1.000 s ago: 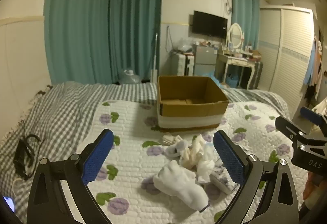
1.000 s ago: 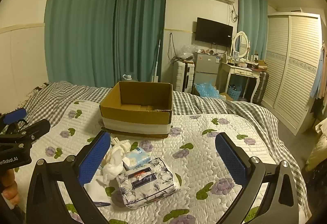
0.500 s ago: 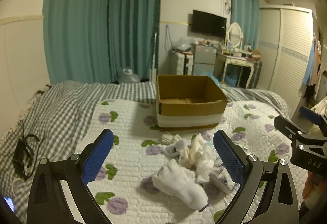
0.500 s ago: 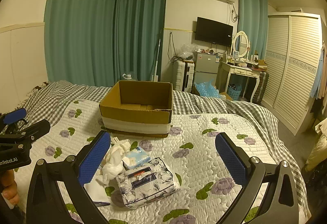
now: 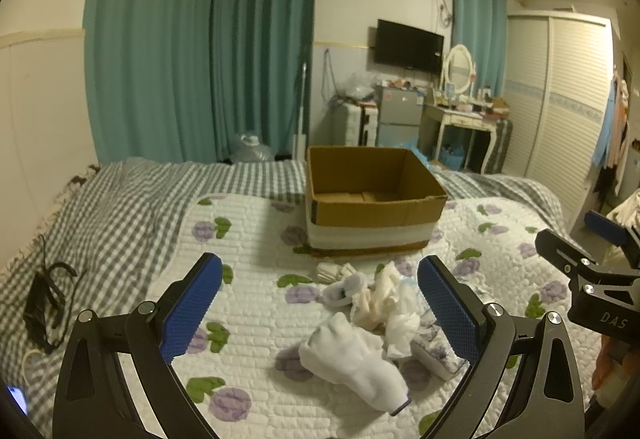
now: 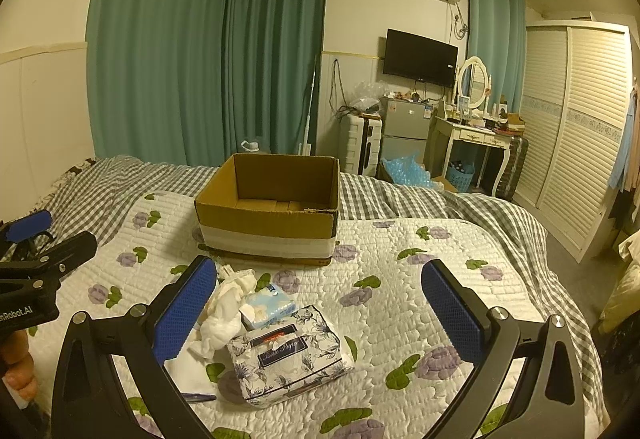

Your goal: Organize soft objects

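Hovering above the bed, the left gripper (image 5: 320, 293) has its blue-padded fingers spread wide apart with nothing between them. The right gripper (image 6: 320, 295) hangs the same way, jaws wide and empty; it also shows at the right edge of the left wrist view.

A white sock (image 5: 352, 363) lies on the flowered quilt (image 5: 248, 303) nearest the left gripper. Just behind it sits a loose heap of pale cloths (image 5: 388, 299), with a small grey-and-white sock (image 5: 342, 287) touching the heap's left side. A flower-printed tissue pack (image 6: 288, 355) lies on the quilt just right of the heap, and a small light-blue tissue packet (image 6: 268, 307) rests against its far edge.

Beyond the pile, an open cardboard box (image 6: 272, 211) with a white band round its lower half stands upright on the quilt; no soft things show inside it. A grey checked blanket (image 5: 120, 207) covers the bed to the left and behind, and a black cable (image 5: 44, 299) lies on it near the left edge.
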A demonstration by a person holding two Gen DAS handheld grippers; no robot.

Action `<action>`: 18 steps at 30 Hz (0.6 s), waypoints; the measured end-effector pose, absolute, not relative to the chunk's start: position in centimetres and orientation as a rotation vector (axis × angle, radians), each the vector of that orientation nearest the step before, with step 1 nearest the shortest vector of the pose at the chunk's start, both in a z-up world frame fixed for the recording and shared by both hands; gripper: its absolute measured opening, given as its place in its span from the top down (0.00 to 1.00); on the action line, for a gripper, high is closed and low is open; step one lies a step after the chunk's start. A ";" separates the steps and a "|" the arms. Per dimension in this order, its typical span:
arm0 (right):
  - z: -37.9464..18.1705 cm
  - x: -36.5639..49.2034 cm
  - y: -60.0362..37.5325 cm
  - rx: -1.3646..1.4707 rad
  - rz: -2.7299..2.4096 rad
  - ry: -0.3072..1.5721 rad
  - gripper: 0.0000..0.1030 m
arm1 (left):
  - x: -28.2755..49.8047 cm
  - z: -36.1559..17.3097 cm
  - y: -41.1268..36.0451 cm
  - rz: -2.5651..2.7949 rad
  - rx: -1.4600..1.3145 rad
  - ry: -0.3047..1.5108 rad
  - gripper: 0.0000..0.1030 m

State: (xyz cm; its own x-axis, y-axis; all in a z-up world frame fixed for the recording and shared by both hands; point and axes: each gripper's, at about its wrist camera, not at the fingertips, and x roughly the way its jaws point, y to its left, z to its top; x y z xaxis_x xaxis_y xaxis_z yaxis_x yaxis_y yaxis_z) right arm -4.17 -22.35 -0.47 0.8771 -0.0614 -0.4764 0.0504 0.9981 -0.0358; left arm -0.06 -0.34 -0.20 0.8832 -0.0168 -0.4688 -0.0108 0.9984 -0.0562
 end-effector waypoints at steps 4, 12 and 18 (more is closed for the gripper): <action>-0.4 -4.1 -22.2 -0.030 -0.054 0.495 0.00 | -0.2 -0.2 -0.5 -0.010 -0.055 0.489 0.03; -0.4 -4.1 -22.0 -0.030 -0.056 0.496 0.00 | -0.4 0.1 -0.5 -0.007 -0.052 0.475 0.03; -0.7 -4.0 -21.9 -0.039 -0.051 0.503 0.00 | -0.3 0.0 -0.4 -0.007 -0.055 0.476 0.03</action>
